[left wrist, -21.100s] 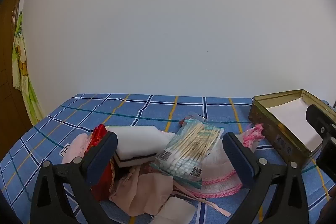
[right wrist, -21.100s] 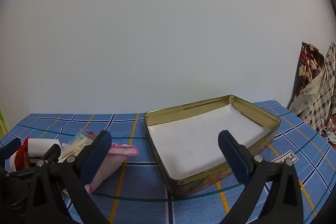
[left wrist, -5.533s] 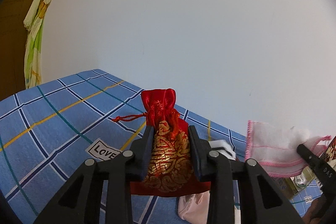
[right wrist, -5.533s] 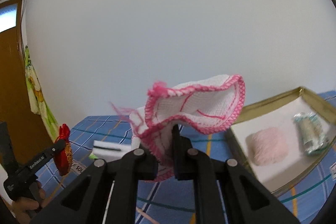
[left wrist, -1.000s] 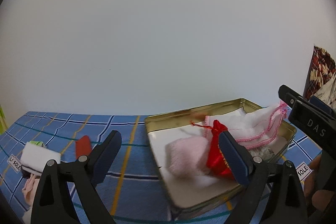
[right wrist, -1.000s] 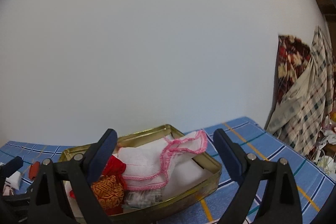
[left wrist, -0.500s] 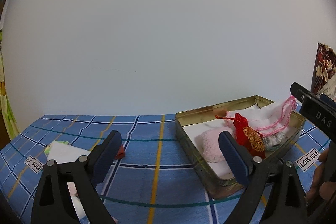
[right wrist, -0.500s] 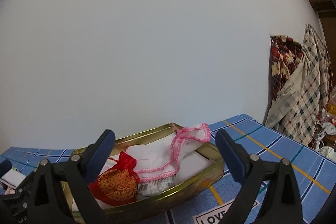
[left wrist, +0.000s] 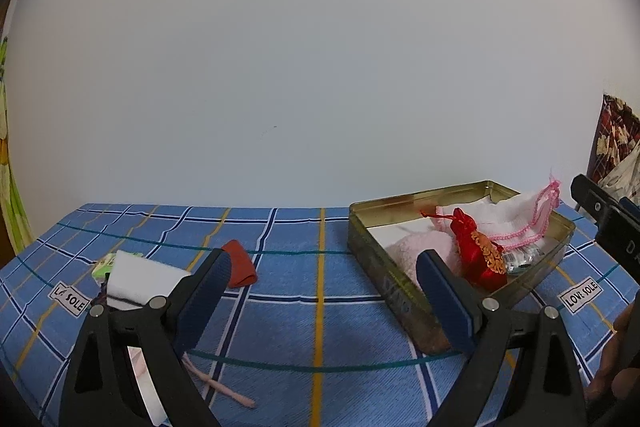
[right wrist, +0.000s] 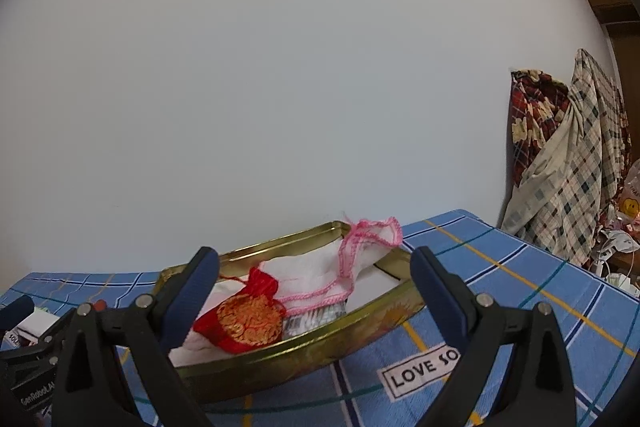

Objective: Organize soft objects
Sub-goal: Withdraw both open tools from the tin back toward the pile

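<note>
A gold tin (left wrist: 400, 301) sits on the blue checked cloth; it also shows in the right wrist view (right wrist: 304, 359). In it lie a red and gold pouch (left wrist: 480, 253) (right wrist: 246, 323), a white cloth with pink edging (left wrist: 516, 217) (right wrist: 320, 279), a pink fluffy piece (left wrist: 416, 253) and a clear packet (left wrist: 518, 261). My left gripper (left wrist: 324, 301) is open and empty, left of the tin. My right gripper (right wrist: 314, 291) is open and empty, in front of the tin. A white sponge block (left wrist: 142, 283), a small red piece (left wrist: 240, 265) and pink fabric (left wrist: 216, 383) lie at the left.
The cloth (left wrist: 320, 327) has "LOVE SOLE" labels (right wrist: 424, 371). A plain white wall stands behind the table. Patterned and plaid fabrics (right wrist: 568, 163) hang at the far right. The right gripper's body (left wrist: 608, 223) shows at the left wrist view's right edge.
Both grippers have drawn back from the tin. The left gripper has swung left, so the sponge and red piece are now nearer its fingers.
</note>
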Demonstrator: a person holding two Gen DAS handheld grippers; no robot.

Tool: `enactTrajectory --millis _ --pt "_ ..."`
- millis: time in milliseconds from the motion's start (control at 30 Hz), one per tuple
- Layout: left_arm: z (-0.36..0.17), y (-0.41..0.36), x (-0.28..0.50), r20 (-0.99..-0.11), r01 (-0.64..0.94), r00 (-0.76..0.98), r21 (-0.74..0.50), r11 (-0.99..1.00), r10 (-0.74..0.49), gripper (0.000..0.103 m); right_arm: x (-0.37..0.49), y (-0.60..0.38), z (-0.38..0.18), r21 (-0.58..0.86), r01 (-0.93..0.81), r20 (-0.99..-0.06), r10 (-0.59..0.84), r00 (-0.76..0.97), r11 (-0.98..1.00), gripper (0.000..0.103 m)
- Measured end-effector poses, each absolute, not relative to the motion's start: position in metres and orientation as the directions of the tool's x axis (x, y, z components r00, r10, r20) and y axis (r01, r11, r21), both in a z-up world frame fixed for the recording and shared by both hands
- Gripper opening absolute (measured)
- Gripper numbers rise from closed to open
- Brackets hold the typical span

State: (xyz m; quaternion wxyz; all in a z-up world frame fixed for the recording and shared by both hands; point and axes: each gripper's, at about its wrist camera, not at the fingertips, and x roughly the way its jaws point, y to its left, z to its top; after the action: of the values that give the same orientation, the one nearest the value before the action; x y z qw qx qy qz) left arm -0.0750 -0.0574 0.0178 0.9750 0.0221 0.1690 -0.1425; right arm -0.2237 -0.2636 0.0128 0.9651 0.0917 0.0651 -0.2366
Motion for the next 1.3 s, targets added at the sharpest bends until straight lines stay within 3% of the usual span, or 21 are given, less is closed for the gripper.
enactTrajectory --millis 700,1300 --pt "0.011 0.010 -0.060 -0.392 0.218 0.895 -0.034 0.975 -0.213 0.095 -0.208 -0.183 0.005 0.008 0.338 -0.207 -0.329 0.922 0.941 0.098" --pt "0.010 0.063 -0.036 -0.406 0.151 0.903 -0.014 0.988 -0.144 0.095 -0.167 -0.126 -0.002 0.031 0.235 -0.259 -0.219 0.940 0.971 0.098"
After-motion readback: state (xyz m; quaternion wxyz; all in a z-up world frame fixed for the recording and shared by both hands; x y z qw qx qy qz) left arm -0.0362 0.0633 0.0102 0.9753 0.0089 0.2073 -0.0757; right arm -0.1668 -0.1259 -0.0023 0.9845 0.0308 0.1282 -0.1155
